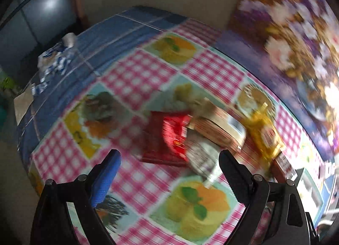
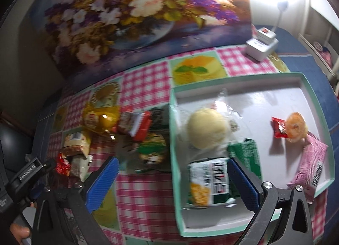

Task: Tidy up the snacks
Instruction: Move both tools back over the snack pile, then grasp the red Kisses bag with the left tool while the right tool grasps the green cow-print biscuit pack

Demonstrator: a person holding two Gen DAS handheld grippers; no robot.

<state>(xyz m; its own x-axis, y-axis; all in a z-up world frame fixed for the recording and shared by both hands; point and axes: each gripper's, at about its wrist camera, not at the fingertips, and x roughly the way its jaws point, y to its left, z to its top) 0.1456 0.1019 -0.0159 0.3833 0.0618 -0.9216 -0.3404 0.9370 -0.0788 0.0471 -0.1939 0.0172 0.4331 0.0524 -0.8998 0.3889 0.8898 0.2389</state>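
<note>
In the left wrist view, blurred by motion, a red snack packet (image 1: 167, 137) lies on the checked tablecloth with a brown packet (image 1: 218, 128), a silver packet (image 1: 201, 156) and a yellow packet (image 1: 264, 134) beside it. My left gripper (image 1: 169, 160) is open and empty just short of them. In the right wrist view a mint-rimmed white tray (image 2: 313, 96) holds a round bun (image 2: 206, 128), a white-and-green packet (image 2: 208, 181), a green packet (image 2: 245, 151), a small red packet (image 2: 278, 127), an orange pastry (image 2: 296, 127) and a pink packet (image 2: 311, 164). My right gripper (image 2: 171, 173) is open and empty over the tray's left wall.
Left of the tray lie loose snacks: a yellow packet (image 2: 99, 118), a red-and-white packet (image 2: 137, 126), a green packet (image 2: 152, 149). The left gripper's handle (image 2: 27, 173) shows at the left. A flower painting (image 2: 137, 12) stands behind. A white power block (image 2: 261, 46) sits at the back right.
</note>
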